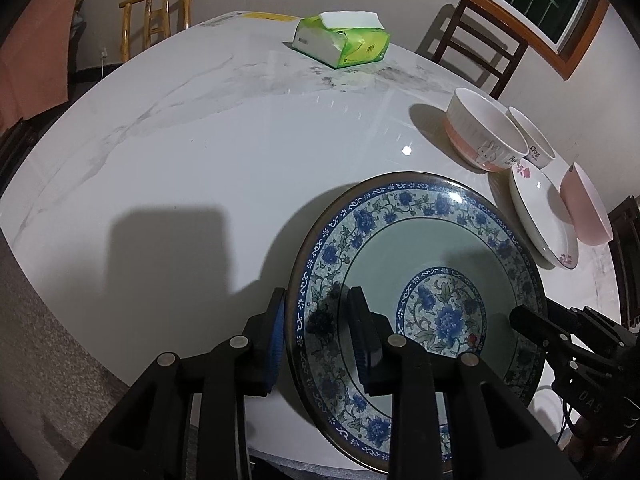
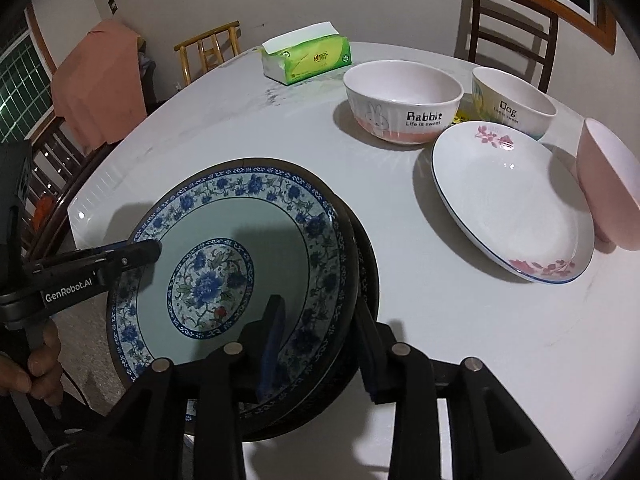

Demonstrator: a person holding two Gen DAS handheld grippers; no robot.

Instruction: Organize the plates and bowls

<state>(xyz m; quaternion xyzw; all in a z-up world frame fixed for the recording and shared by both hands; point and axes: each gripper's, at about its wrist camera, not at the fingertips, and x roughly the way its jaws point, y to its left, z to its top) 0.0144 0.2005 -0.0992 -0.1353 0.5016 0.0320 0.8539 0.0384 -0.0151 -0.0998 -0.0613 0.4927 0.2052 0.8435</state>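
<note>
**A:** Item one, the blue-patterned plate (image 2: pixel 224 264): where is it listed?

**B:** At the near edge of the tabletop (image 1: pixel 192 168), stacked on a second dark-rimmed plate (image 2: pixel 366 264) whose rim shows only at its right side. It is straddled at opposite rims by both grippers.

**A:** State of the left gripper (image 1: pixel 320 340)?

**B:** Its jaws are set astride the plate's left rim, one pad outside, one over the plate's well. A gap is seen between pads and rim, so it is entered as parted, nothing clamped.

**A:** And the right gripper (image 2: pixel 320 344)?

**B:** One finger is placed over the painted border, the other outside the rims of both plates. The jaws are parted here as well, with the rim between them but not pressed (contact at the outer pad cannot be fully judged).

**A:** Remaining stock?

**B:** The white floral plate (image 2: pixel 512 204), the Rabbit bowl (image 2: pixel 402 100), the Dog bowl (image 2: pixel 514 102) and a pink bowl (image 2: pixel 608 188) are grouped to the right, well apart from the stack. A tissue pack (image 2: pixel 306 58) is noted at the far side.

**A:** Which hand is nearer that group?

**B:** The right one is judged nearer; the group lies ahead and rightward of its fingers.
</note>
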